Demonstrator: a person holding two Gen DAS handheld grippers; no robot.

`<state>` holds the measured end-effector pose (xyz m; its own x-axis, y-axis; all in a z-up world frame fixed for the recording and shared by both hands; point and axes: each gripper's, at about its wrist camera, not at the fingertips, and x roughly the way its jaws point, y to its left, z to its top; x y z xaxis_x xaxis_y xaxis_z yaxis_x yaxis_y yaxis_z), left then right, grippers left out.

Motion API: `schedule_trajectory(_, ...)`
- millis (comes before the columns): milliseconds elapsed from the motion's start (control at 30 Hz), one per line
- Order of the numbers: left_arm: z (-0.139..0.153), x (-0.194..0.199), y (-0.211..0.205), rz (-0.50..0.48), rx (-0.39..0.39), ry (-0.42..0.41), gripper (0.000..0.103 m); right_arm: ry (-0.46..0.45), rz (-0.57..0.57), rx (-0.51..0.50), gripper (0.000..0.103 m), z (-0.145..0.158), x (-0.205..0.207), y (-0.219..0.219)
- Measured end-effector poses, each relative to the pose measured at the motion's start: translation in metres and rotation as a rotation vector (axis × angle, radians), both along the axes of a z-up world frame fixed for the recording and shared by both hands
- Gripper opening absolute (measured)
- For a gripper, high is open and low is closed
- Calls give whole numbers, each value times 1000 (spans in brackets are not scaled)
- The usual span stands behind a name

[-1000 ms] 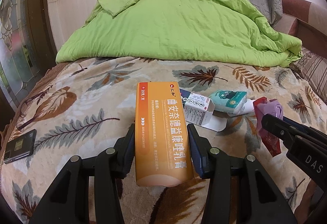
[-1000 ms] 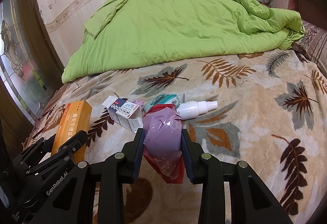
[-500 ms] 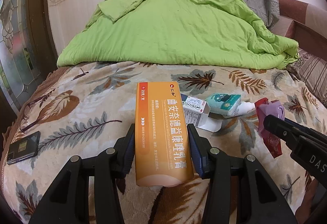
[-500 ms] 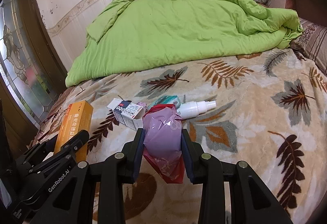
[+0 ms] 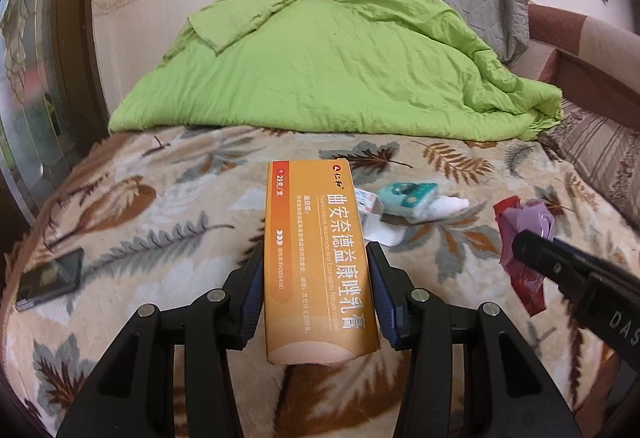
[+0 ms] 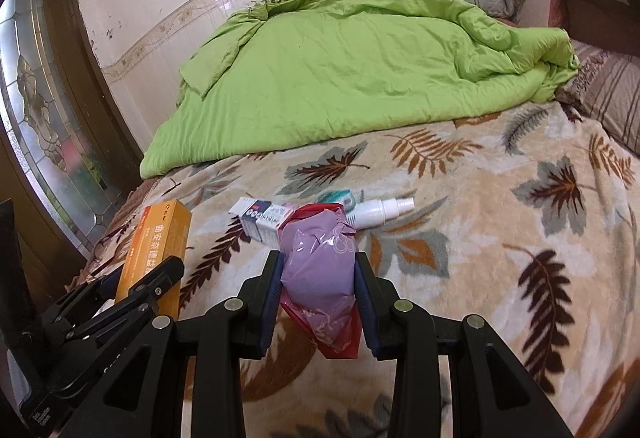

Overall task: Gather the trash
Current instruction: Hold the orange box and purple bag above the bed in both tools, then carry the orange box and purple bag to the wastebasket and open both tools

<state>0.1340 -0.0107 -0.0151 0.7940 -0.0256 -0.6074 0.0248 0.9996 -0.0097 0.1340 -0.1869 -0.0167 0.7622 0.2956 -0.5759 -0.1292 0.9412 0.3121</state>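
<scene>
the left gripper is clamped on an orange box, both pads against its long sides, the box pointing straight ahead of the fingers, off the blanket. the right gripper pinches a purple packet with a red wrapper hanging under it. ahead of both, on the blanket, lie a white carton, a teal pack and a spray bottle. a phone lies far left of the left gripper.
</scene>
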Motion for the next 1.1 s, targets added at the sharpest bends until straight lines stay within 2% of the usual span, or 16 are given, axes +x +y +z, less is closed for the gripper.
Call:
schedule_trajectory(200, 8, -29, -4, -66, -56, -9, 46, 19, -6, 67, 38, 4, -34, -18)
schedule_trajectory(367, 13, -55, -17, -136, -108, -1, 46, 35, -25, 158, 38, 15, -67, -51)
schedule_trajectory(500, 14, -72, -39, -205, -113, 17, 46, 29, -63, 192, 38, 23, -93, -83)
schedule_trajectory(700, 18, -95, -106, -390, -94, 38, 46, 50, -151, 191, 38, 21, -132, -141)
schedule_trajectory(900, 31, -114, -182, -599, -113, 57, 46, 48, -329, 190, 38, 22, -193, -221)
schedule_trajectory(1100, 32, -132, -270, -826, -141, 147, 46, 40, -511, 201, 38, 29, -249, -292)
